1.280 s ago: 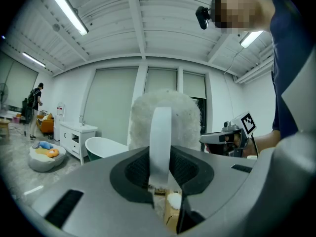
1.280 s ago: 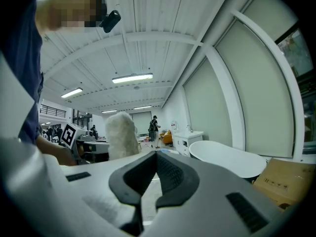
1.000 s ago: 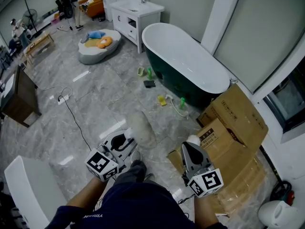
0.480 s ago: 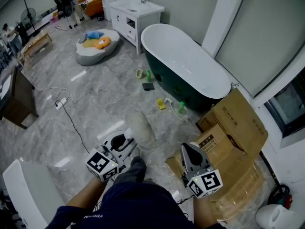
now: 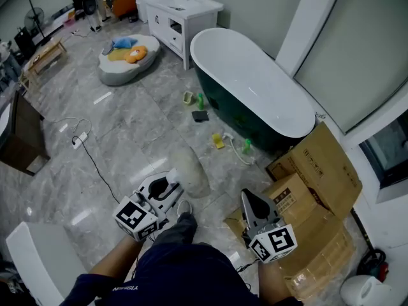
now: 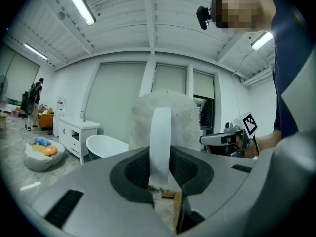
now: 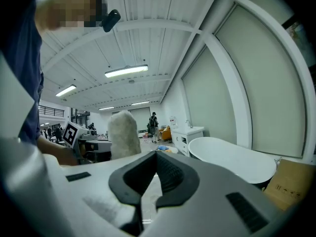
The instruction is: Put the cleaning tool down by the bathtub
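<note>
Left gripper (image 6: 160, 179) clamps cleaning tool (image 6: 144, 116), head apparently forward

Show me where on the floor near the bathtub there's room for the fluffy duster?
Bare grey floor lies between the pet bed, the duster and the small items beside the bathtub. Crowded: the strip right along the tub, dotted with those items, and its near end, where cardboard boxes sit.

Cardboard boxes (image 5: 322, 167): dark printed lines on the flaps, too small to read; sleeve (image 5: 115, 287): short white word, illegible; cubes of left gripper (image 5: 170, 185) and right gripper (image 5: 245, 196): black-and-white square code markers, no legible lettering.
</note>
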`<state>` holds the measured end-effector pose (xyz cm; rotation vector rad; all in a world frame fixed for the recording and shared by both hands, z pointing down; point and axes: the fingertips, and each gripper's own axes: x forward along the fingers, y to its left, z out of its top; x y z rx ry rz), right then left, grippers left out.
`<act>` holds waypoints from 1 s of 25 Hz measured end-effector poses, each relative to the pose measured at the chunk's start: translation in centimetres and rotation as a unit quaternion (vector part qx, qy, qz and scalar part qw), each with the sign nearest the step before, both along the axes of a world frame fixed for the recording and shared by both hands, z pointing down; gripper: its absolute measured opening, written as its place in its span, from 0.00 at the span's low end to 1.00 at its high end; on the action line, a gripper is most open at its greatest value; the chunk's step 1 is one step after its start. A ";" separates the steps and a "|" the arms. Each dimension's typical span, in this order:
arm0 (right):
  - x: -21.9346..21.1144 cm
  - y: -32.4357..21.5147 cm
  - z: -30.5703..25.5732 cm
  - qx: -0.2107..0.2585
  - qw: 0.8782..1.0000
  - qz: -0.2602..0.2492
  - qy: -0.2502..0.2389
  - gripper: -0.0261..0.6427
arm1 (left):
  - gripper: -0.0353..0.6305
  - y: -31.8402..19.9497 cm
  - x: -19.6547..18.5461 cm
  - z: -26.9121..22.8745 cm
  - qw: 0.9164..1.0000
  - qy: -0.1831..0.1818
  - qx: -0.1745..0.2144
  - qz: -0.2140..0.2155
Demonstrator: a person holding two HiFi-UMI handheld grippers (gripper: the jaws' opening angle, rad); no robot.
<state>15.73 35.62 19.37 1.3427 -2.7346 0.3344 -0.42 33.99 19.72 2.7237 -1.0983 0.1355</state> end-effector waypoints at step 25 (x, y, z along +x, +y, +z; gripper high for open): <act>-8.4 -18.4 0.3 -0.022 0.999 0.022 0.007 0.05 | 0.22 -19.0 -8.6 0.9 1.000 0.011 -0.015 0.013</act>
